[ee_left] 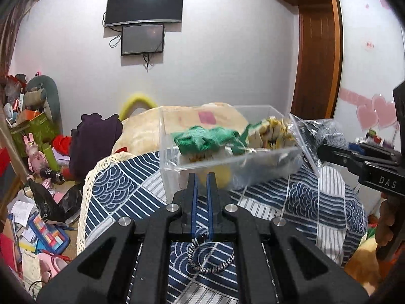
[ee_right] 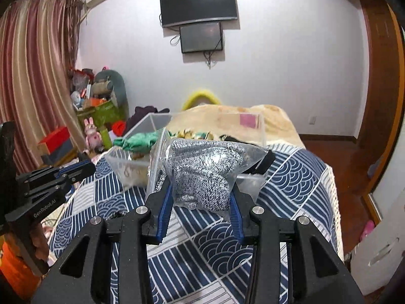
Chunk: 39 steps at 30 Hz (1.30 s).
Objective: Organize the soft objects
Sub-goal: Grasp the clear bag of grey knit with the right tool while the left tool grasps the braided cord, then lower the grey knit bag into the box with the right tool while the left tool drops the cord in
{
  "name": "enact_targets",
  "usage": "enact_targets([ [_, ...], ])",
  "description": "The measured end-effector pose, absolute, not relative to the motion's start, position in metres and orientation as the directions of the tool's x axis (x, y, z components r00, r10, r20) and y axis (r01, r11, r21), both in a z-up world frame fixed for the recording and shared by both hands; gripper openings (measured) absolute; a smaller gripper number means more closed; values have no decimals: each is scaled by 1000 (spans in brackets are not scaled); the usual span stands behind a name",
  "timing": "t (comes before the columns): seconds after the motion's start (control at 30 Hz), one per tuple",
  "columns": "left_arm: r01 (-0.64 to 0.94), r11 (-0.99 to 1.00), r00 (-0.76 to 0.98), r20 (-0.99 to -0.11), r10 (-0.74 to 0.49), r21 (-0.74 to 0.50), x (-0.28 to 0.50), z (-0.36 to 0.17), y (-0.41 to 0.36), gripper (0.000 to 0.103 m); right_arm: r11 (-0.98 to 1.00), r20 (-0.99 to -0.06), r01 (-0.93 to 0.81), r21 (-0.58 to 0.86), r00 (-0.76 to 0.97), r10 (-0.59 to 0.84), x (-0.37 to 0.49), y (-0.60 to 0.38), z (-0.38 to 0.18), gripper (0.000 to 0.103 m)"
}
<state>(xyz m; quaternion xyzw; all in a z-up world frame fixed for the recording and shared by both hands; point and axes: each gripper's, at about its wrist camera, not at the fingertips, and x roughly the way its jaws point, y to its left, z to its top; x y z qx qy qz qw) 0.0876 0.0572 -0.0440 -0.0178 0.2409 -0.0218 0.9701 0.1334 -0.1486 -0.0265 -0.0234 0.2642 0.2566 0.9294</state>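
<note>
A clear plastic box [ee_left: 169, 162] stands on the bed and holds a green knitted item [ee_left: 205, 138] and a yellow patterned item [ee_left: 273, 129]. It also shows in the right wrist view [ee_right: 141, 126]. My right gripper [ee_right: 201, 190] is shut on a clear bag with grey speckled knitwear [ee_right: 202, 167] and holds it above the bed, just in front of the box; the bag shows at the box's right side in the left wrist view [ee_left: 321, 131]. My left gripper [ee_left: 201, 177] is nearly closed and empty, just in front of the box. A braided cord [ee_left: 210, 263] lies beneath it.
The bed has a blue and white wave-pattern cover [ee_right: 291, 177] with a beige blanket [ee_right: 276, 119] behind the box. A purple garment [ee_left: 93, 139] lies at the bed's left. Cluttered toys, papers and boxes [ee_left: 30, 202] cover the floor at left.
</note>
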Motion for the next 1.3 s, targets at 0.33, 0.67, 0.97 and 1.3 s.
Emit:
enact_targets([
  [0.33,30,995,739,-669,-84,-91,97,-103,71,9,868,-522,-489,86,720,457,133,-145,-30,37],
  [0.67,61,995,715,-692,-99,-79,100,-133,62,9,867,-526,-491,86,717,458,133,-145,-31,37],
  [0.97,39,994,743,-662,-94,-98,101,-117,68,5,872,-513,-484,73,732,449,132,-147,-29,37],
  [1.3,36,993,854,-513,-89,-111,102,-50,69,5,882,-470,-467,66,765,440,137,-147,-13,37],
])
